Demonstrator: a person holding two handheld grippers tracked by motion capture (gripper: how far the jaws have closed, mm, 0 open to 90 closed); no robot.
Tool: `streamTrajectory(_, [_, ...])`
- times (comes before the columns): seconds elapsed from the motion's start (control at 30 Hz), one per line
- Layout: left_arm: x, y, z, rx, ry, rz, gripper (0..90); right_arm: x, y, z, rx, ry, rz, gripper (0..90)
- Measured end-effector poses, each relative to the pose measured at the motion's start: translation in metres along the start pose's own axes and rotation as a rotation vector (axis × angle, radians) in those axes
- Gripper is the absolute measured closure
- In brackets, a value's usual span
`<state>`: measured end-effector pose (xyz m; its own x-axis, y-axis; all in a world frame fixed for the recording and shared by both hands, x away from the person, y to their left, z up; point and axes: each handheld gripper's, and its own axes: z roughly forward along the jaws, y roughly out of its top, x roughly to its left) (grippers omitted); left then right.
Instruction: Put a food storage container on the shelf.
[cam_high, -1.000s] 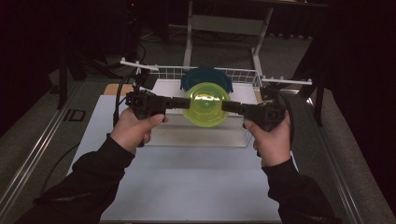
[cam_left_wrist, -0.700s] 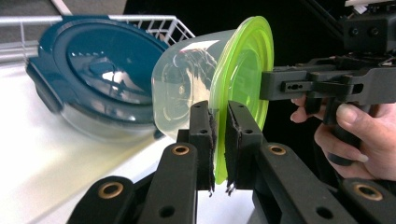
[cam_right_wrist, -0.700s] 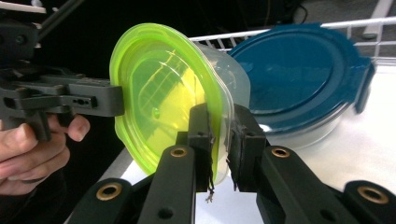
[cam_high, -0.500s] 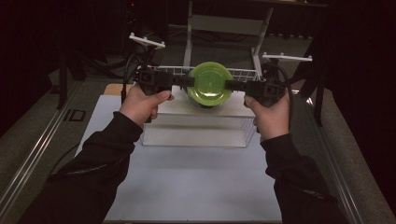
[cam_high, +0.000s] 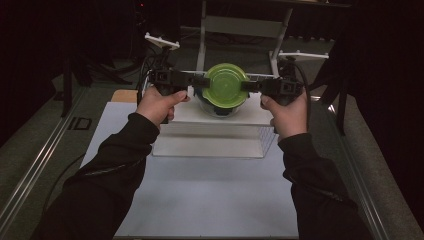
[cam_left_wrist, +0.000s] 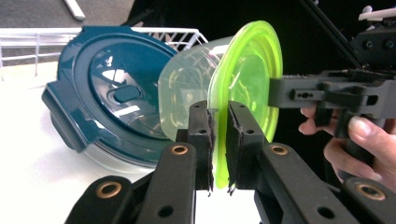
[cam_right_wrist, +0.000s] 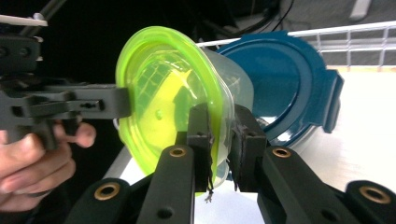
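Green-lidded tub (cam_high: 226, 90) hangs tipped between the left gripper (cam_left_wrist: 218, 140) and the right gripper (cam_right_wrist: 220, 140), each pinching its lid rim. Just behind sits a blue-lidded box (cam_left_wrist: 107, 98), with a white wire basket (cam_right_wrist: 345, 39) beyond. No writing shows.

Clear tub with lime-green lid (cam_high: 226, 85) tipped on edge, lifted above table.
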<state>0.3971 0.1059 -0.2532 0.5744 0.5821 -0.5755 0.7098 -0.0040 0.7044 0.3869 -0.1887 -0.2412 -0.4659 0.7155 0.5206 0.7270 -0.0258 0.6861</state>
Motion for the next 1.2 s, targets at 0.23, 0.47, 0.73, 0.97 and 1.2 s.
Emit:
streamTrajectory(0.23, [0.005, 0.001, 0.007, -0.029, 0.012, -0.016, 74.6, -0.001, 0.008, 0.005, -0.012, -0.024, 0.008, 71.1])
streamTrajectory(0.47, [0.009, 0.001, 0.014, -0.055, 0.019, -0.030, 62.8, -0.012, 0.012, 0.013, -0.006, -0.005, 0.050, 66.3])
streamTrajectory(0.73, [0.010, 0.003, 0.017, -0.084, 0.040, -0.024, 51.6, -0.009, 0.017, 0.017, -0.015, -0.012, 0.031, 55.3])
streamTrajectory(0.97, [0.011, 0.000, 0.006, -0.120, 0.027, -0.009, 43.1, -0.003, 0.015, 0.005, -0.045, -0.002, 0.000, 48.7])
streamTrajectory(1.2, [0.005, -0.017, -0.018, -0.181, 0.052, 0.069, 40.7, 0.003, -0.002, -0.011, -0.067, 0.040, -0.041, 51.8])
